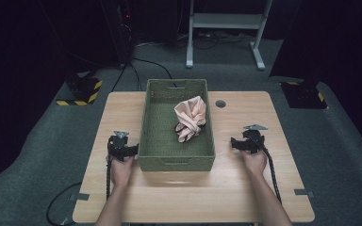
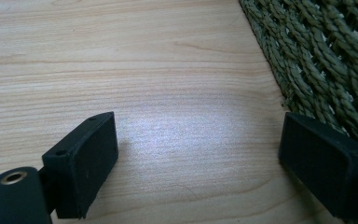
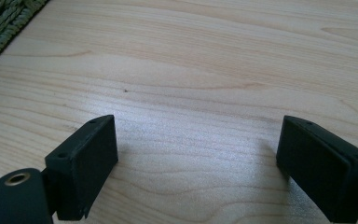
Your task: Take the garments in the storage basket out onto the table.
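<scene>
From up high I get the whole layout: left tongs (image 1: pixel 131 149) just beside the green woven basket (image 1: pixel 156 136), pink cloth (image 1: pixel 191 117) bunched up inside it toward the far right, right tongs (image 1: pixel 235 142) parked well apart on the table (image 1: pixel 245 188). Both tongs are spread wide with nothing in them. Left gripper view catches the basket's weave (image 2: pixel 317 60) right by one jaw; the right gripper view just clips a basket corner (image 3: pixel 0 21). The cloth's folds are too small to read.
</scene>
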A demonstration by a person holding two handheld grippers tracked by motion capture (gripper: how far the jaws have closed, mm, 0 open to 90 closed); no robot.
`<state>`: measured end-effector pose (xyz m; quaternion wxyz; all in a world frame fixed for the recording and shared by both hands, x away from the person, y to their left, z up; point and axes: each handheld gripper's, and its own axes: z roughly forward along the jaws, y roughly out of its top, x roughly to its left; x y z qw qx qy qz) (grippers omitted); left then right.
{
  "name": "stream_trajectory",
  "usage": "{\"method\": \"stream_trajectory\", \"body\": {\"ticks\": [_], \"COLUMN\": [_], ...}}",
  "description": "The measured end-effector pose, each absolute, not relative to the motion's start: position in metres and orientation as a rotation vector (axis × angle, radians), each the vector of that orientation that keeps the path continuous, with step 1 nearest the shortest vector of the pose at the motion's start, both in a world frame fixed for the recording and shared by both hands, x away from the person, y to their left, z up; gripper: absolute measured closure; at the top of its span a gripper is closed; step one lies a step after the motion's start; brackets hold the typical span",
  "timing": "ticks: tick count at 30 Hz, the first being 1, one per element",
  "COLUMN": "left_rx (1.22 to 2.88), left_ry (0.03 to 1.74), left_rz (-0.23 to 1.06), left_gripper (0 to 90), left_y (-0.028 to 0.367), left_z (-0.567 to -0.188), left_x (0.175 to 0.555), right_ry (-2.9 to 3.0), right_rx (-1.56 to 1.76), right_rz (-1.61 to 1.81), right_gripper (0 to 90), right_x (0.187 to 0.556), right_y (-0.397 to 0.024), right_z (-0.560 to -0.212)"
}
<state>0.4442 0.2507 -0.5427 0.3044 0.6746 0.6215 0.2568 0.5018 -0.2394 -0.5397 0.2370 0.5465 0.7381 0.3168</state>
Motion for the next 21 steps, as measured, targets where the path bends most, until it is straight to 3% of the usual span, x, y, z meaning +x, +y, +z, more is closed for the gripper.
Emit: {"method": "stream_trajectory", "body": {"ticks": [21], "left_rx": [1.784], "left_ry": [1.646], "left_rz": [0.676], "left_gripper": [12.0], "left_y": [0.251], "left_z": [-0.543], "left_x": [0.444], "right_ry": [2.031], "right_rx": [1.506], "right_rz": [0.990], "right_gripper": [13.0], "right_x": [0.492], "right_y": [-0.241], "right_z": [-0.525]}}
